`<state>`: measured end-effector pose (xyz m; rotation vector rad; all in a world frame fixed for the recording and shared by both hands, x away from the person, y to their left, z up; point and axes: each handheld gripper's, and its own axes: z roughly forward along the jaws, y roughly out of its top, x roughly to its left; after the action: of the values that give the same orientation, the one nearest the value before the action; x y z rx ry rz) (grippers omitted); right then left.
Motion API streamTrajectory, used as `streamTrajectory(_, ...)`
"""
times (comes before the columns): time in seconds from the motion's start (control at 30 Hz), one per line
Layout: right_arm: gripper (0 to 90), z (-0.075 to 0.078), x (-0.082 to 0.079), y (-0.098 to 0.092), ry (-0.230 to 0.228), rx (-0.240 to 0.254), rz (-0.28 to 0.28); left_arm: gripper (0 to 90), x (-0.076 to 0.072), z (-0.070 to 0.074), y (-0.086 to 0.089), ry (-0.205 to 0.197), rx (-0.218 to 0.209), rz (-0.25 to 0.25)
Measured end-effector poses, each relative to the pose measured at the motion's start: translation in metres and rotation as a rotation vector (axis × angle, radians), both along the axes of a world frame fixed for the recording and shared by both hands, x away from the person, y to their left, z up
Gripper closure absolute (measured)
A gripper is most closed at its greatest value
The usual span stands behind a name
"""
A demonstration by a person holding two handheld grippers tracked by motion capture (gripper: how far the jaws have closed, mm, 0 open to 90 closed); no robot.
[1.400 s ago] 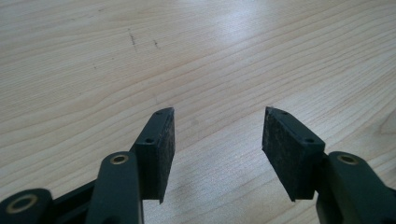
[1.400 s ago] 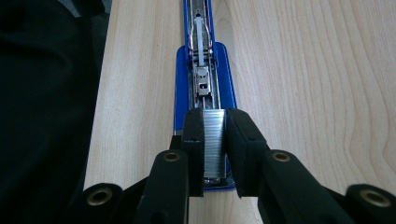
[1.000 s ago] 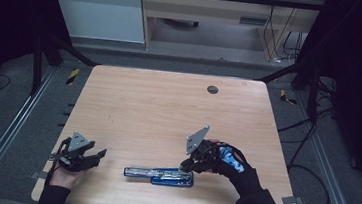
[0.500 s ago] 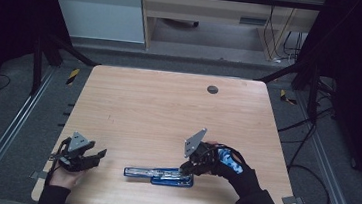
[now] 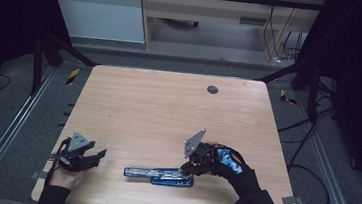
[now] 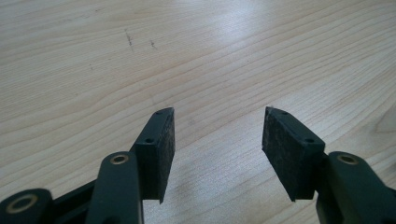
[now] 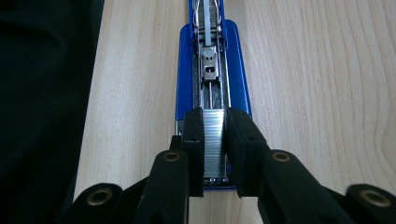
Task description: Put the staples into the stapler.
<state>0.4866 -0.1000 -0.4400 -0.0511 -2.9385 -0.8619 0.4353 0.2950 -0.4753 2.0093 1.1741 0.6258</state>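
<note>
A blue stapler [image 5: 159, 175] lies opened out flat near the table's front edge, its metal channel facing up [image 7: 209, 70]. My right gripper [image 5: 187, 169] sits at the stapler's right end. In the right gripper view its jaws [image 7: 215, 119] are shut on a silver strip of staples [image 7: 215, 140], held lengthwise right over the channel. I cannot tell whether the strip rests in the channel. My left gripper [image 5: 96, 155] rests at the front left of the table, well apart from the stapler. It stands open [image 6: 219, 116] with bare wood between its pads.
The light wooden table [image 5: 168, 111] has a small dark round cap [image 5: 212, 89] near its far edge. Metal rails [image 5: 10, 131] run along both sides, and cables lie on the floor at the right. A dark sleeve borders the stapler in the right gripper view.
</note>
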Motion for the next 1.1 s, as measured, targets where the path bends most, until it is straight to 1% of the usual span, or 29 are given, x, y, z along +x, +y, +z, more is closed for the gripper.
streamTrajectory(0.13,77.5,-0.0008,0.001,-0.0002,0.002,-0.005,0.005,43.9,0.0001,0.0,0.0,0.001,0.0,0.0)
streamTrajectory(0.2,77.5,-0.0016,0.0011,0.0,0.002,0.001,0.007,43.9,0.0,0.0001,0.0001,0.0,0.001,0.0)
streamTrajectory(0.3,77.5,-0.0021,0.0005,0.0003,0.006,-0.004,0.001,43.9,0.0,0.0,0.0001,0.001,0.0,0.0)
streamTrajectory(0.33,77.5,-0.003,0.0008,0.0008,0.002,-0.005,0.008,43.9,0.0,0.0001,0.0001,0.0,0.001,0.0)
streamTrajectory(0.4,77.5,-0.0033,0.0002,0.0014,0.002,-0.013,0.003,43.9,0.0,0.0001,0.0001,0.0,0.0,0.0)
streamTrajectory(0.73,77.4,-0.0042,0.0001,0.0014,0.002,-0.014,0.002,43.9,0.0,0.0002,0.0002,0.001,0.0,0.0)
streamTrajectory(0.93,75.0,-0.0058,-0.0004,0.0016,0.005,-0.015,0.01,43.9,-0.0001,0.0003,0.0001,0.0,0.0,-0.001)
streamTrajectory(0.97,75.0,-0.0057,-0.0003,0.0016,0.0,-0.018,0.011,43.9,-0.0002,0.0003,0.0001,0.0,-0.001,0.0)
streamTrajectory(1.1,73.5,-0.0044,-0.0006,0.0006,-0.002,-0.007,0.003,43.9,-0.0001,0.0003,0.0001,0.0,0.0,0.0)
